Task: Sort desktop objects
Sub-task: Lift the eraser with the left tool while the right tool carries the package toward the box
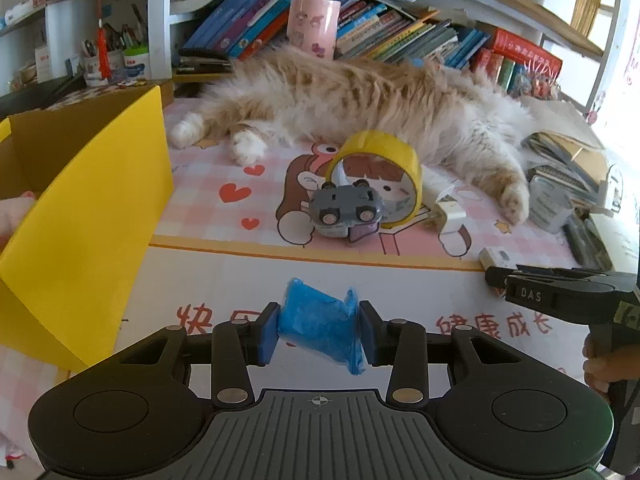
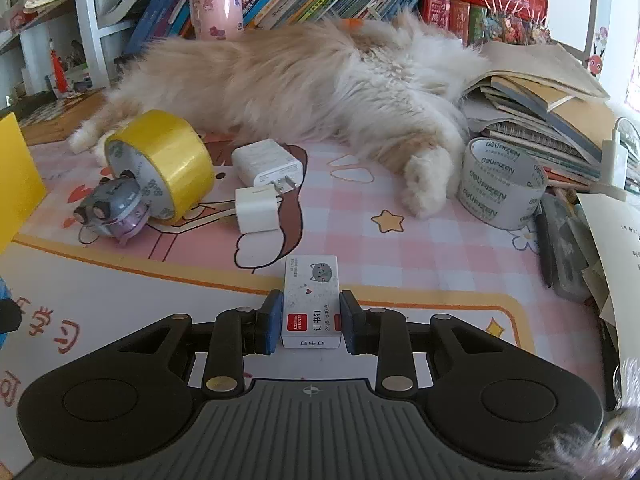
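While a fluffy cat (image 2: 304, 92) sprawls across the pink counter mat (image 2: 420, 248) below the bookshelves (image 1: 360, 20), my left gripper (image 1: 319, 332) has its jaws clamped on a crumpled blue roll (image 1: 320, 330), with the yellow box (image 1: 80, 216) to their left. My right gripper (image 2: 310, 322) has its jaws pressed on the staple box (image 2: 311, 304); yellow tape (image 2: 168, 160) lies beyond.
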